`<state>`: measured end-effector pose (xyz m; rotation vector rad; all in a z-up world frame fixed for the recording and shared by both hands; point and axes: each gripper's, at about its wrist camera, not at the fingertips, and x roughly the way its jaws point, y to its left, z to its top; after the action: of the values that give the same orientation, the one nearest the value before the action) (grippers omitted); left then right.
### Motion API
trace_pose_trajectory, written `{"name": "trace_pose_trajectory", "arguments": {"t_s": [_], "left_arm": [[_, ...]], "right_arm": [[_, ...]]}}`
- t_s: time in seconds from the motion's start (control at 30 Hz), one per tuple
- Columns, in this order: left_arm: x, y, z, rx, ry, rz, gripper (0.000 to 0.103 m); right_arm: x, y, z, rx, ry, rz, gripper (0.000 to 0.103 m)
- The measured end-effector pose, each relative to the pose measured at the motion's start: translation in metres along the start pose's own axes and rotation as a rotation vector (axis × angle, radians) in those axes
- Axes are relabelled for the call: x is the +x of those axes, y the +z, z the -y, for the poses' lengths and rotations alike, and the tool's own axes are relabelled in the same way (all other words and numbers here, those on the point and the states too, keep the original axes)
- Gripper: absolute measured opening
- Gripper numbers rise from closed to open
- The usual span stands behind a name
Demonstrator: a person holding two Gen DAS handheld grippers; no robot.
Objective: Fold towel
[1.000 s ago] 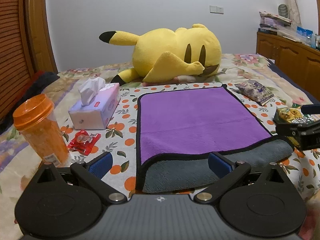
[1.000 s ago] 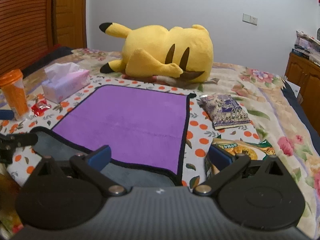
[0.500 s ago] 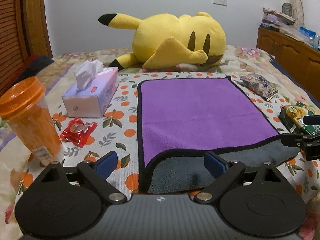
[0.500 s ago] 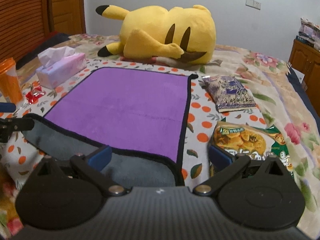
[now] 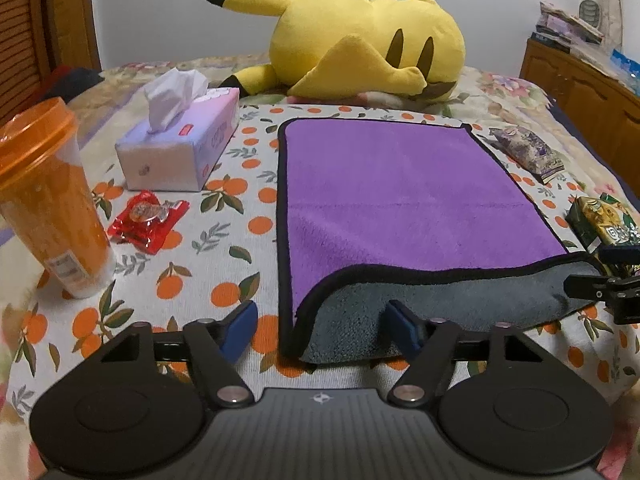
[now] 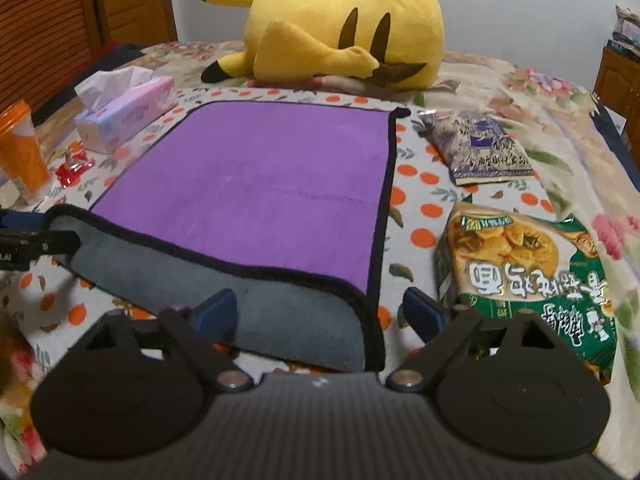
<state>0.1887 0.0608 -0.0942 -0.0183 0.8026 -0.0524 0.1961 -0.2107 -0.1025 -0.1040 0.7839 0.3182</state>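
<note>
A purple towel (image 5: 404, 196) with black trim lies flat on the bed; it also shows in the right wrist view (image 6: 256, 188). Its near edge is turned over, showing the grey underside (image 5: 420, 304) (image 6: 248, 304). My left gripper (image 5: 320, 330) is open, its fingers standing either side of the towel's near left corner, just above it. My right gripper (image 6: 320, 310) is open, its fingers standing either side of the near right corner. Each gripper's tip shows at the edge of the other's view, the right one (image 5: 604, 288) and the left one (image 6: 36, 244).
A yellow plush (image 5: 360, 48) lies beyond the towel. A tissue box (image 5: 180, 148), a red wrapper (image 5: 148, 216) and an orange cup (image 5: 48, 196) stand to the left. A purple snack bag (image 6: 476, 144) and a green snack bag (image 6: 524, 272) lie to the right. A wooden cabinet (image 5: 584, 80) is at far right.
Both grippers have moved forward and down toward the towel's near corners. Both stay open. The towel has not moved.
</note>
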Motion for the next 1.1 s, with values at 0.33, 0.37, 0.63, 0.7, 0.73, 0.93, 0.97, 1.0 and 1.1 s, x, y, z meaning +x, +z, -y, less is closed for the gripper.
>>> {"name": "trace_pose_trajectory", "arguments": {"t_s": [0.33,0.37,0.63,0.7,0.73,0.93,0.97,1.0,1.1], "left_arm": [[0.001,-0.002,0.004,0.017,-0.028,-0.010,0.041],[0.001,-0.002,0.004,0.020,-0.029,-0.009,0.040],[-0.001,-0.002,0.006,0.032,-0.033,-0.005,0.030],[-0.001,-0.002,0.006,0.036,-0.032,-0.003,0.027],[-0.001,-0.002,0.006,0.037,-0.033,-0.003,0.025],[-0.002,-0.002,0.007,0.044,-0.034,0.000,0.014],[-0.002,-0.002,0.007,0.046,-0.034,0.001,0.013],[-0.002,-0.002,0.007,0.048,-0.034,0.002,0.013],[-0.002,-0.002,0.007,0.051,-0.034,0.005,0.013]], "right_arm": [[0.004,0.001,0.006,0.022,0.024,-0.033,0.076],[0.004,0.001,0.006,0.024,0.028,-0.036,0.075],[0.007,0.001,0.008,0.013,0.034,-0.053,0.051],[0.007,0.002,0.009,0.014,0.032,-0.053,0.047],[0.006,0.002,0.010,0.015,0.030,-0.052,0.043],[0.006,0.002,0.016,0.017,0.023,-0.053,0.024],[0.006,0.002,0.017,0.021,0.025,-0.053,0.023],[0.006,0.002,0.018,0.023,0.025,-0.054,0.021],[0.007,0.002,0.021,0.029,0.029,-0.056,0.018]]}}
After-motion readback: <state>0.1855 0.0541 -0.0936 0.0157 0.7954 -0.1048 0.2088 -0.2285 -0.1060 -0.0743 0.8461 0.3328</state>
